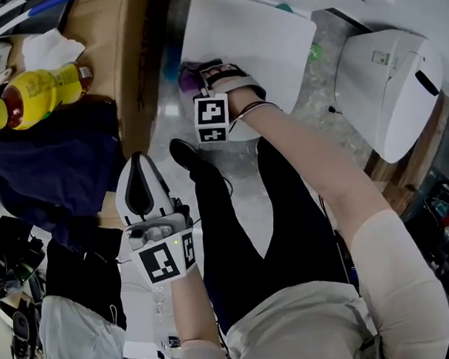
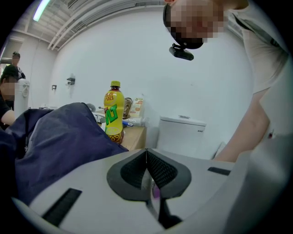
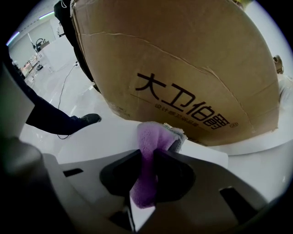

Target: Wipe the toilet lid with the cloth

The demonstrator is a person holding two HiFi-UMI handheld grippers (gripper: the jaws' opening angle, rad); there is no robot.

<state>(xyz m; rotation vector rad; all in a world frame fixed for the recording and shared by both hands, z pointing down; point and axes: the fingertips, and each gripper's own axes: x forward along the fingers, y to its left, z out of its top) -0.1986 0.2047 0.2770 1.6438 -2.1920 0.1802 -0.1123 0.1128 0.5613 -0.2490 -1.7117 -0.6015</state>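
- The right gripper (image 1: pixel 215 81) is pinching a fuzzy purple cloth (image 3: pixel 149 171) between its 2 dark jaws, which are closing narrowly on the fabric; a tuft is sticking up past the jaw tips.
- In the head view that cloth (image 1: pixel 188 77) is sitting at the near left corner of the flat white plastic toilet lid (image 1: pixel 256 41), just beside the tall brown cardboard box (image 3: pixel 183 68) with black print.
- The left gripper (image 2: pixel 146 153) is hanging back low, well apart from the lid, with its 2 jaws pressing together on nothing. It is pointing toward a yellow drink bottle (image 2: pixel 113 114) and a dark navy bundle of fabric (image 2: pixel 59 146).
- The white toilet tank (image 1: pixel 387 84) is lying at the lid's far side.
- Judging by this, the wiping step is under way or just starting, with the cloth at one corner and most of the lid looking untouched.
- The next move is calling for a firm grip, the cloth pressing flat on the lid, and a sweep across toward the tank side, clear of the box.
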